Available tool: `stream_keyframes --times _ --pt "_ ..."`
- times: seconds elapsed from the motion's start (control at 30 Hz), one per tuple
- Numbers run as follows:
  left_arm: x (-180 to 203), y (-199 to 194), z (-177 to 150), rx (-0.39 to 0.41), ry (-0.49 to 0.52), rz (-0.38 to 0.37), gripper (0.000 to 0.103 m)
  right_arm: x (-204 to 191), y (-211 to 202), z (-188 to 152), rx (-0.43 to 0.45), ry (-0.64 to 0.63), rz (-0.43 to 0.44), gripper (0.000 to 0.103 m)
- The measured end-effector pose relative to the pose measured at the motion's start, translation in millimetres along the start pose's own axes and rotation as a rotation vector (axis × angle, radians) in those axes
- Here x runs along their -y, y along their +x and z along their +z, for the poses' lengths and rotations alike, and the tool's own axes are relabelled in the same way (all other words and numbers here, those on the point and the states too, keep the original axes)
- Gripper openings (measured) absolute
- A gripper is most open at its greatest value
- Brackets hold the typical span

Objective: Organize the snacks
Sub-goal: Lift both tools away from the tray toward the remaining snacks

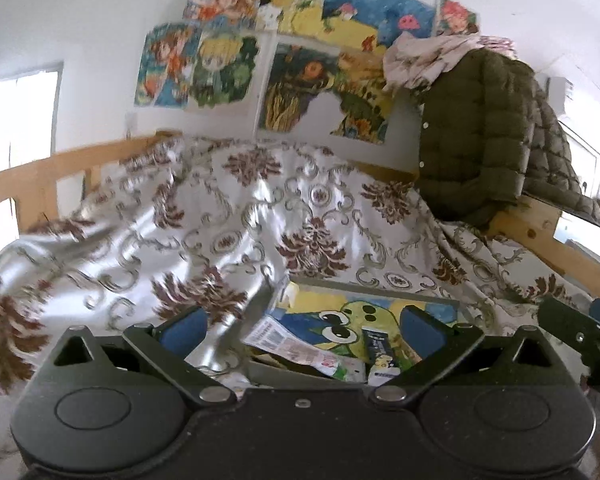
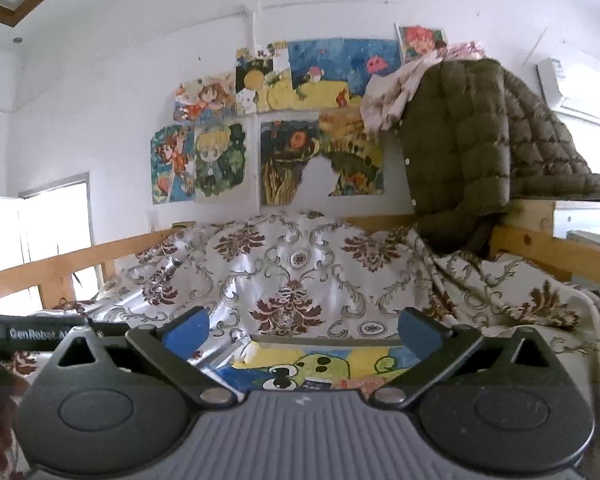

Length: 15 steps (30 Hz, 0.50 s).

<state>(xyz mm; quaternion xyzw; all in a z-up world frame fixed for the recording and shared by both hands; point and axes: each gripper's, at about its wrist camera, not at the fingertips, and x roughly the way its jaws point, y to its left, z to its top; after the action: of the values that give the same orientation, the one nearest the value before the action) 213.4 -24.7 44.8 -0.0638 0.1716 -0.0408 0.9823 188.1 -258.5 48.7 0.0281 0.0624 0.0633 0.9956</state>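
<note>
Snack packets (image 1: 300, 350) lie in a shallow box (image 1: 380, 286) on the bed, low in the left wrist view: a white and pink wrapper with a barcode beside a dark packet (image 1: 374, 344) that stands a little upright. The box's far wall carries a painted picture of a green cartoon creature (image 1: 352, 320) on yellow and blue. In the right wrist view the same picture (image 2: 320, 366) shows above the tool body, with only the tops of the packets peeking out.

The left gripper (image 1: 300, 330) hangs just over the box with its blue-padded jaws spread wide and nothing between them. The right gripper (image 2: 302, 328) is likewise released and empty, its jaws framing the box's far rim (image 2: 324, 339). Each tool appears at the edge of the other's view.

Around the box lies a shiny floral bedspread (image 1: 228, 216), bounded by a wooden bed rail (image 1: 60, 164). An olive quilted jacket (image 1: 476, 132) hangs over the right-hand post. Colourful drawings (image 1: 292, 52) cover the white wall behind.
</note>
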Motion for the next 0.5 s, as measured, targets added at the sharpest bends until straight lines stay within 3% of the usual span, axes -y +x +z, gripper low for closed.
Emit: stream_keyframes --times 0.3,0.5 --pt "-15.0 -67.9 -21.3 0.044 0.09 0.05 0.102 -9.0 -65.3 -14.3 -0.001 0.085 -0.043 0.103" --pt "-34.2 -92.4 -40.3 -0.038 0.131 0.054 0.102 -23.9 -83.0 -31.1 -0.077 0.098 -0.038 0.103"
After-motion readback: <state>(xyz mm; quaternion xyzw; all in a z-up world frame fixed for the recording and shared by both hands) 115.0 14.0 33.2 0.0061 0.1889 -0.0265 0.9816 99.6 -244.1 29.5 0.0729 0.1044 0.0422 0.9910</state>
